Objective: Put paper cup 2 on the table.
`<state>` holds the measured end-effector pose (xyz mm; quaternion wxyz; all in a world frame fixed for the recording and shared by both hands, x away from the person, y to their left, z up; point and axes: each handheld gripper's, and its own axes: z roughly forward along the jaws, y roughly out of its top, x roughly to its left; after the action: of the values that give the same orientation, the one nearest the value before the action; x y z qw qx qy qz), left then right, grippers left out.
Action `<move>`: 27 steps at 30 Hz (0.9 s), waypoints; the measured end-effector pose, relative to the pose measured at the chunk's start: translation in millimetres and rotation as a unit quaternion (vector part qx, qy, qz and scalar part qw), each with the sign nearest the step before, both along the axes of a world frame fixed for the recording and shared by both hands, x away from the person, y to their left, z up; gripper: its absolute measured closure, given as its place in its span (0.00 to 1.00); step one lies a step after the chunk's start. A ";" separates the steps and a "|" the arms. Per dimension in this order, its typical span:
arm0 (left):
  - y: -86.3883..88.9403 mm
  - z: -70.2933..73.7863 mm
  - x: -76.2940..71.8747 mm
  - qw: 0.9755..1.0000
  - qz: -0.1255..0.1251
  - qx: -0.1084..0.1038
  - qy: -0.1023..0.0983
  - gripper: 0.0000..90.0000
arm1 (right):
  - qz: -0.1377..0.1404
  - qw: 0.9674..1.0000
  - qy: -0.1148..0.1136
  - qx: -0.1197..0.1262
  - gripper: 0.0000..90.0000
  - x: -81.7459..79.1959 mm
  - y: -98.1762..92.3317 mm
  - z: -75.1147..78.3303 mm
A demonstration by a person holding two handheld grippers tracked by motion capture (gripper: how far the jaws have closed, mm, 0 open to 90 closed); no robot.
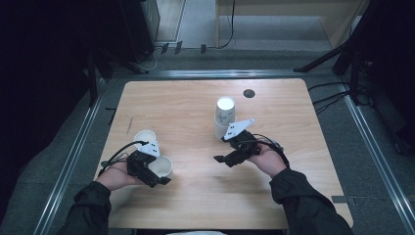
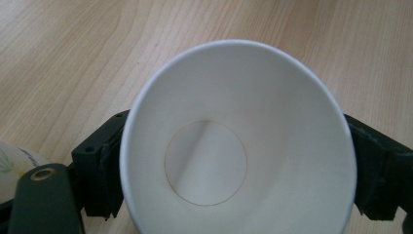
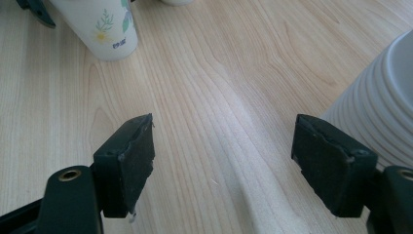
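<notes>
Wooden desk (image 1: 195,127), dim room. Left tool (image 1: 147,169) stands open around a paper cup (image 2: 238,146); right tool (image 3: 238,161) open, empty. Risk: unclamped cup tips if nudged.

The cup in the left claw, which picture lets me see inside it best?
The left gripper view: the cup faces the camera there, so its round bottom shows, with the left claw on both sides. The high view shows that cup small, beside another. The right gripper view shows a flowered cup; which one, I cannot tell.
</notes>
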<state>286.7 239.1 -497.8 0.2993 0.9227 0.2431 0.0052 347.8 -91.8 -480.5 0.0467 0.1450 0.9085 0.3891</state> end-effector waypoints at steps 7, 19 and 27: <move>1.9 12.5 -3.1 1.000 -0.003 -0.017 -0.009 0.14 | -0.001 1.000 0.001 0.001 0.27 0.1 -0.3 0.0; 6.6 40.8 -4.2 0.998 0.027 -0.059 -0.017 0.14 | 0.004 1.000 -0.002 -0.004 0.27 -0.7 0.3 -0.3; 2.7 62.9 -5.7 0.994 0.054 -0.094 -0.023 0.15 | 0.005 1.000 -0.004 -0.006 0.27 -0.7 0.6 -0.6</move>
<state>281.0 241.8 -434.9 0.3895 0.8756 0.2848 0.0200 347.1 -91.3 -481.1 0.0494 0.1389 0.9112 0.3846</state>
